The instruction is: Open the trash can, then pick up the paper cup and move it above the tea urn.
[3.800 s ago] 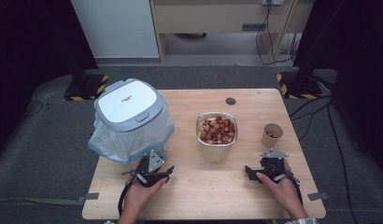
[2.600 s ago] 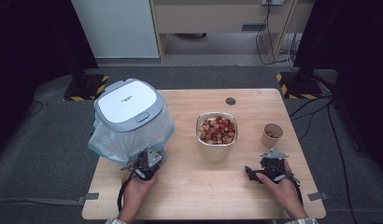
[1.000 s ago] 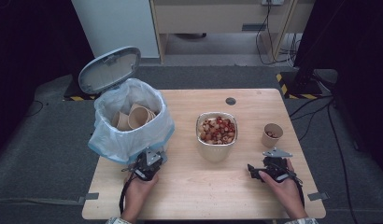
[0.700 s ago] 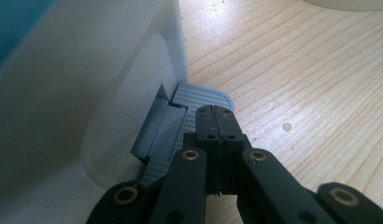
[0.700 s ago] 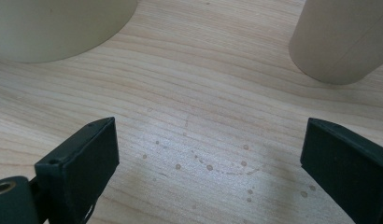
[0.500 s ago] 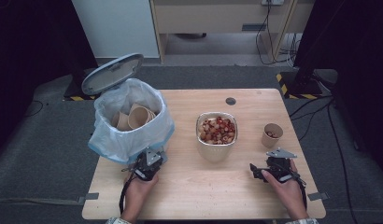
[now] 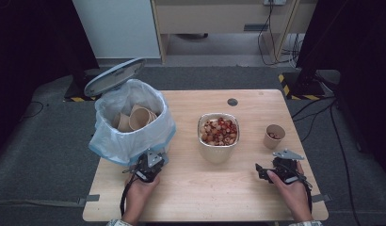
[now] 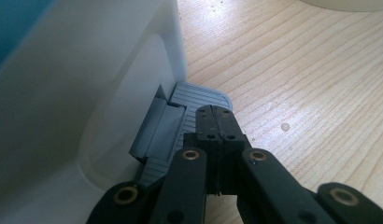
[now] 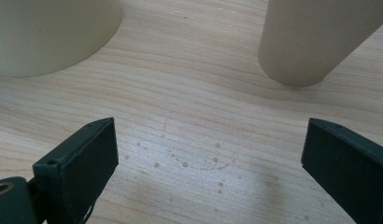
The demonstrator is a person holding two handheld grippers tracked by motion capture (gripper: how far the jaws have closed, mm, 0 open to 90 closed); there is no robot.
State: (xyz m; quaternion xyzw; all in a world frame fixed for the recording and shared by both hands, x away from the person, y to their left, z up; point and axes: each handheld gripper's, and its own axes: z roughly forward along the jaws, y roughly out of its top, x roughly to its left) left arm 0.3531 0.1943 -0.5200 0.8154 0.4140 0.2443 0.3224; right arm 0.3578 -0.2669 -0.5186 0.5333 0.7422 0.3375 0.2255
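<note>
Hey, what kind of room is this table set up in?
Probably a lab or recording studio, not a kitchen: black curtains flank the light wooden table, loose cables trail across grey carpet, and yellow-black hazard tape marks the stand bases.

Two forearms come in from the 6 o'clock edge of the high view, one hand on each gripper. The left hand [image 7: 140,188] holds the left gripper [image 7: 151,162] low, pointed toward about 1 o'clock; in the left gripper view its fingers [image 8: 216,122] are pressed flat together, with nothing between them. The right hand [image 7: 290,186] holds the right gripper [image 7: 261,170] close to the tabletop [image 7: 214,188], pointed toward about 10 o'clock. In the right gripper view its fingers [image 9: 82,161] stand wide apart and grip nothing. The two hands lie well apart, left at 7 o'clock and right at 5 o'clock of the high view.
</note>
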